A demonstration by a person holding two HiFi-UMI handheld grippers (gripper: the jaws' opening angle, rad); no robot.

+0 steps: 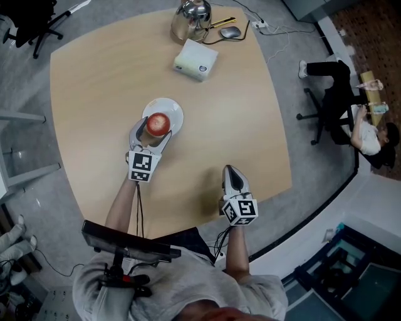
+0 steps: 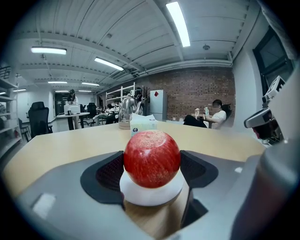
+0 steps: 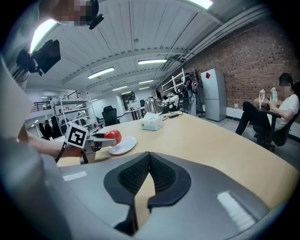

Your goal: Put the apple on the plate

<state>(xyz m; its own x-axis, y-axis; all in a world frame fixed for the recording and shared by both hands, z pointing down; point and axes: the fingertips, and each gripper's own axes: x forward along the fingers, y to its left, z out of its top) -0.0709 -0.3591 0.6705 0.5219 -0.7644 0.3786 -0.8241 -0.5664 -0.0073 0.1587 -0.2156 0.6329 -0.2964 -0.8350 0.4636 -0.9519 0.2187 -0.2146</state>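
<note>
While the left claw [image 1: 154, 130] grips the apple [image 2: 151, 157] between both pads, the fruit sits low over the near part of the plate [image 1: 175, 111], which lies directly beneath and just ahead of the jaws; whether the apple rests on the plate or hangs just above it cannot be told. The step in hand is judged to be the placing, close to its end. The next move calls for a slight lowering until the plate bears the apple, then a parting of the jaws and a straight draw back, done gently, since a round apple may roll and the plate's near rim lies just under the pads. The right claw [image 3: 149, 159], jaws pressed together on nothing, is held over the table [image 1: 106, 69] well to the left claw's right and nearer the person, clear of the work. Well beyond the plate stand a box [image 1: 196, 59], then a kettle [image 1: 191, 17] and a mouse [image 1: 230, 32]; none is in the way.
</note>
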